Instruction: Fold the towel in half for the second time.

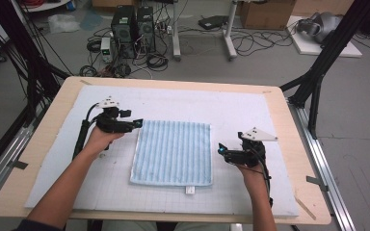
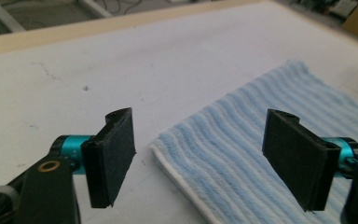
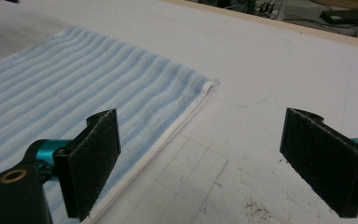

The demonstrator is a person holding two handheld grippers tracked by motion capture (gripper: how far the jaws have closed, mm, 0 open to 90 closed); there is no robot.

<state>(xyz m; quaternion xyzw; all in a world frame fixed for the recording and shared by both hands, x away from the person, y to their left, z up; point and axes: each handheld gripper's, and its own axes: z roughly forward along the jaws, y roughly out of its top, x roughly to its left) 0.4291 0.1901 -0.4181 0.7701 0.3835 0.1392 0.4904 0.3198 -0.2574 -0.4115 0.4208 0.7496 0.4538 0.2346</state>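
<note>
White mat (image 1: pixel 241 108), striped towel (image 1: pixel 172 151), left gripper (image 1: pixel 136 124) agape

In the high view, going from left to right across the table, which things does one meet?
left gripper → blue striped towel → right gripper
</note>
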